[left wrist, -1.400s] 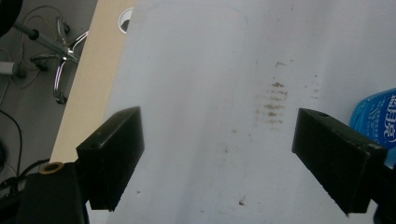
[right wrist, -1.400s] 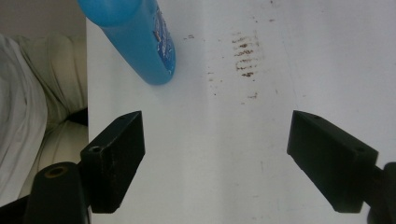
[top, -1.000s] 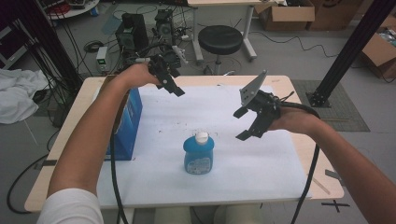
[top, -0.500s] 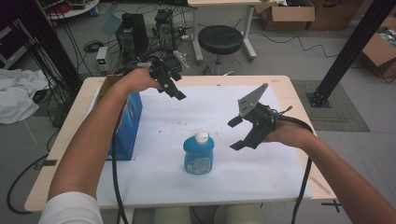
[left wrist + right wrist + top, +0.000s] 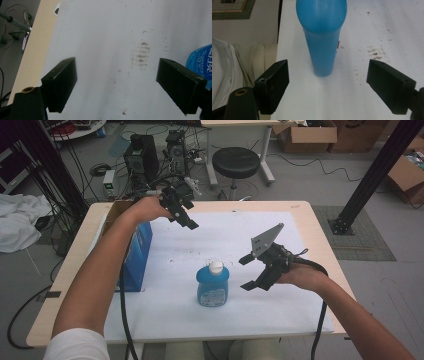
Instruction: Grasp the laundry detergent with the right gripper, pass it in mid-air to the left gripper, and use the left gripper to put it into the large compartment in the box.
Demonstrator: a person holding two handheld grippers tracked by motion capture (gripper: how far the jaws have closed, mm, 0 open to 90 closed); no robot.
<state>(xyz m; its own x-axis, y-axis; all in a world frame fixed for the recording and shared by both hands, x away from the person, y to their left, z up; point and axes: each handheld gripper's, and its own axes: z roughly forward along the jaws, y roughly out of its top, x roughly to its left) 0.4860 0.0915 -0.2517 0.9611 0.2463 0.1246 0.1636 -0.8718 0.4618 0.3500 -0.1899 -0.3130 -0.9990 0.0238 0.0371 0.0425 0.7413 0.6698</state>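
The right gripper [image 5: 250, 272] has moved left and nearer, toward the blue bottle [image 5: 212, 285], jaws wide open and empty. White sheet [image 5: 230, 235] lies bare around them; the bottle stands just left of the claw, untouched.

The left gripper [image 5: 186, 217], open too, hovers far-left.

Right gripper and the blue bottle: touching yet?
Apart. The right gripper view shows the right gripper open, with bare white sheet between both jaws and the blue bottle; the high view shows a gap too.

Blue bottle [image 5: 213, 284], white cap, upright, mid-table, untouched
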